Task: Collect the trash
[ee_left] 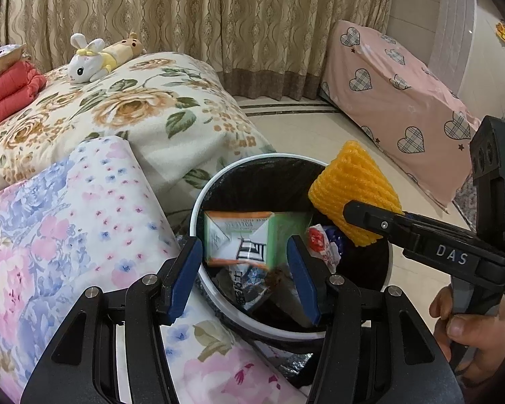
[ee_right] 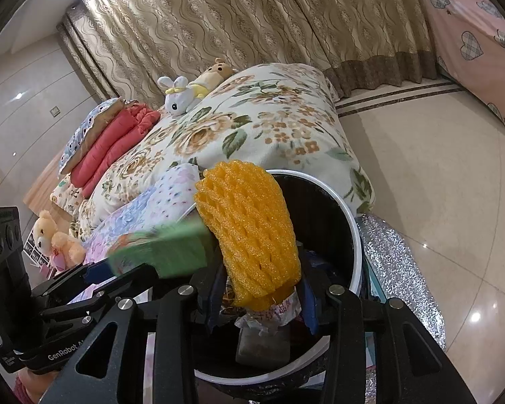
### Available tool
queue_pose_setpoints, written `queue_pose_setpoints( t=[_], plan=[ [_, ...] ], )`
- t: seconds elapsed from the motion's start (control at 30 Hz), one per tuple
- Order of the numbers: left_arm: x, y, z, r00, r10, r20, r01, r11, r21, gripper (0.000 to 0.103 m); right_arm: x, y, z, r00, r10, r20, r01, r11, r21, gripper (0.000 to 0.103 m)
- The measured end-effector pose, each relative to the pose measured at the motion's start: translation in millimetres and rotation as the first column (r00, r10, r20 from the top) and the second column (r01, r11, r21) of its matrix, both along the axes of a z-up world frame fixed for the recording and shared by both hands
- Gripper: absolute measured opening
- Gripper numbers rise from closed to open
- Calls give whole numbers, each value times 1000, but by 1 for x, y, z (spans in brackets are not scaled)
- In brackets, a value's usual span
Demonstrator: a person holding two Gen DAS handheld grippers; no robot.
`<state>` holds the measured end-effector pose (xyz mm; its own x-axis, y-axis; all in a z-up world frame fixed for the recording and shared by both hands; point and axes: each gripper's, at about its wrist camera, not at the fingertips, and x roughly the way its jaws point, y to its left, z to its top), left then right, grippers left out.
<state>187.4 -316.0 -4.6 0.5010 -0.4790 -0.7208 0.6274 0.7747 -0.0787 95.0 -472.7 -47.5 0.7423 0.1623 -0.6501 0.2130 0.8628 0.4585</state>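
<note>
Orange foam netting (ee_right: 252,235) stands between the pads of the right gripper (ee_right: 262,306) over the bin (ee_left: 198,202); whether they press it I cannot tell. The left gripper (ee_left: 245,276) is released, its green carton (ee_left: 239,239) blurred, apparently falling toward wrappers already inside. Judging so, two pieces remain. Bedding (ee_left: 84,202) crowds the near rim; open floor (ee_right: 437,185) lies opposite.

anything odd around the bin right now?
The green carton hangs blurred over the trash bin, between the left tongs' open pads, apparently falling. The orange foam net sticks out above the rim.
</note>
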Motion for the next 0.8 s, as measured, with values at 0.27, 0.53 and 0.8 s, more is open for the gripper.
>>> queue_pose_setpoints(
  t=[0.27, 0.53, 0.8],
  plan=[
    [-5, 5, 2, 1000, 8, 10, -8, 1000, 7, 63, -7, -3, 2, 1000, -24, 7, 24, 1000, 12, 71],
    [-14, 29, 9, 999, 52, 14, -52, 998, -22, 71, -15, 6, 13, 999, -24, 25, 24, 1000, 15, 80],
    [-43, 91, 12, 988, 155, 11, -153, 982, -115, 75, -35, 36, 27, 997, -9, 74, 10, 1000, -7, 86]
  ],
)
